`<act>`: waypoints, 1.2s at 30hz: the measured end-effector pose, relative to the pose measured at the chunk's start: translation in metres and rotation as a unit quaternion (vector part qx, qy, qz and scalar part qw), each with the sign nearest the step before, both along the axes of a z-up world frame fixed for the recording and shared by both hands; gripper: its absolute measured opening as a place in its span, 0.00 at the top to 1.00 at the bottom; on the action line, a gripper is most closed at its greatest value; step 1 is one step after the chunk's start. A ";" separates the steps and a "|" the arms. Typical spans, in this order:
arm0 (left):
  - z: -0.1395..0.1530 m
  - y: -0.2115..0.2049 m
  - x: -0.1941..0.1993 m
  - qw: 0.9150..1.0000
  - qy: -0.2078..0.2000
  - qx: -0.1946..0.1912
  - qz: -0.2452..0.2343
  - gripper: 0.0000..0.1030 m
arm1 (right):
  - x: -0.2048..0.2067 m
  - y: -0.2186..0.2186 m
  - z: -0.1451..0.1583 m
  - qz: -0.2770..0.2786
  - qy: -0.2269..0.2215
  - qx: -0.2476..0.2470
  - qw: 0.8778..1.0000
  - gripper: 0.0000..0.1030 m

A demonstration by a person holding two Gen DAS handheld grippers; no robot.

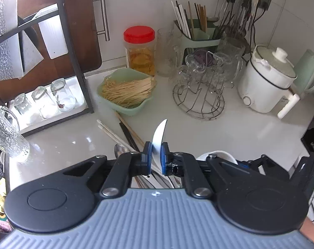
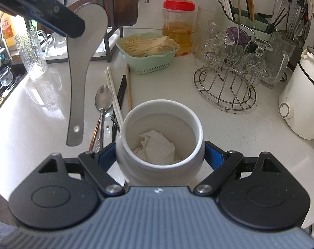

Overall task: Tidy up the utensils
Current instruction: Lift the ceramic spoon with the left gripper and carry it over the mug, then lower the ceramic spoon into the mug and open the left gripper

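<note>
Barely begun — the white jar (image 2: 160, 137) holds only crumpled paper (image 2: 155, 145), while a metal spoon (image 2: 103, 101) and chopsticks (image 2: 115, 95) lie loose on the counter (image 2: 240, 134) just beside it. The left gripper (image 1: 156, 155) is clamped on a white rice paddle (image 2: 82, 66), lifted clear of the counter; the right gripper (image 2: 160, 155) grips the jar's sides — steadying it, I'd guess.

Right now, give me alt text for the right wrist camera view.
The right gripper clasps a white ceramic jar holding crumpled paper. On the left, the left gripper holds a flat grey spoon above loose utensils on the white counter.
</note>
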State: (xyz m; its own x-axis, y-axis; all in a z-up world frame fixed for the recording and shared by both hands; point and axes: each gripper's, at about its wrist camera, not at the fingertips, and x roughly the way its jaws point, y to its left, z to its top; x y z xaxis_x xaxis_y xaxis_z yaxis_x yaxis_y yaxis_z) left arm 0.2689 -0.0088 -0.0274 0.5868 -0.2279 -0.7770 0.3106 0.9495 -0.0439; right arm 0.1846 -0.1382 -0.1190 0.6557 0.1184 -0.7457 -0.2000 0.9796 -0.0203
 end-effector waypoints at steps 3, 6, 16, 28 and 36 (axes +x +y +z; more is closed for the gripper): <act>-0.002 -0.002 0.003 1.000 0.002 0.000 0.002 0.93 | 0.002 0.000 0.000 0.002 0.000 -0.001 1.000 0.12; 0.006 -0.003 0.004 1.000 -0.008 -0.008 0.001 0.94 | 0.002 0.000 0.000 0.004 0.000 -0.002 1.000 0.12; 0.047 -0.033 0.010 0.997 -0.061 -0.038 -0.034 0.95 | 0.003 0.001 0.000 0.010 -0.002 -0.002 1.000 0.12; 0.007 -0.078 0.013 0.994 -0.054 -0.050 -0.080 0.95 | 0.004 0.000 0.000 0.017 -0.006 0.000 1.000 0.12; -0.013 -0.071 0.013 0.997 -0.013 -0.037 -0.070 0.95 | 0.003 0.000 0.000 0.020 -0.012 0.003 1.000 0.12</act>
